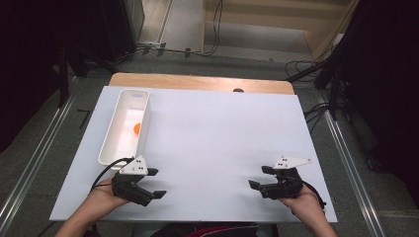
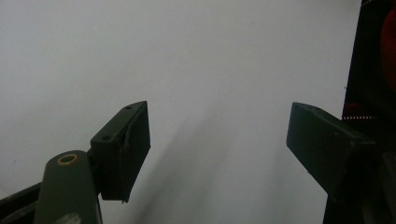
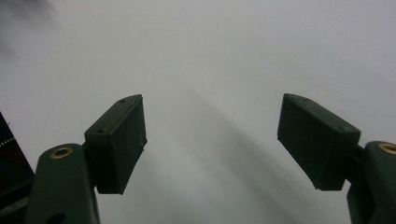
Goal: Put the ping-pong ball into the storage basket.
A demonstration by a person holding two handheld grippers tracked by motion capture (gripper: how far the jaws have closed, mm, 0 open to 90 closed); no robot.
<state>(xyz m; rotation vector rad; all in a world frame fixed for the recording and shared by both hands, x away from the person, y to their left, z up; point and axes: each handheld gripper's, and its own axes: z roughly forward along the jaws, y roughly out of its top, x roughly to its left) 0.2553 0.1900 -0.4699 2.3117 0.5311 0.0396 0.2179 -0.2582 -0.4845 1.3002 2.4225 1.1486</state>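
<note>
High view is showing the left gripper [image 1: 155, 183] sitting low over the white table [image 1: 222, 148], jaws standing apart and gripping nothing. A white bin [image 1: 124, 126] is lying just beyond it, stretching away, with an orange ball [image 1: 137, 129] resting inside. Over to its side, well apart, the right gripper [image 1: 259, 177] is hovering likewise, jaws wide and empty. Both hands are cupping the grippers from below, jaws pointing inward. No writing is readable.

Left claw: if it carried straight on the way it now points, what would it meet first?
Probably nothing but bare white tabletop: the open left claw points toward the right claw, which stands well apart.
</note>
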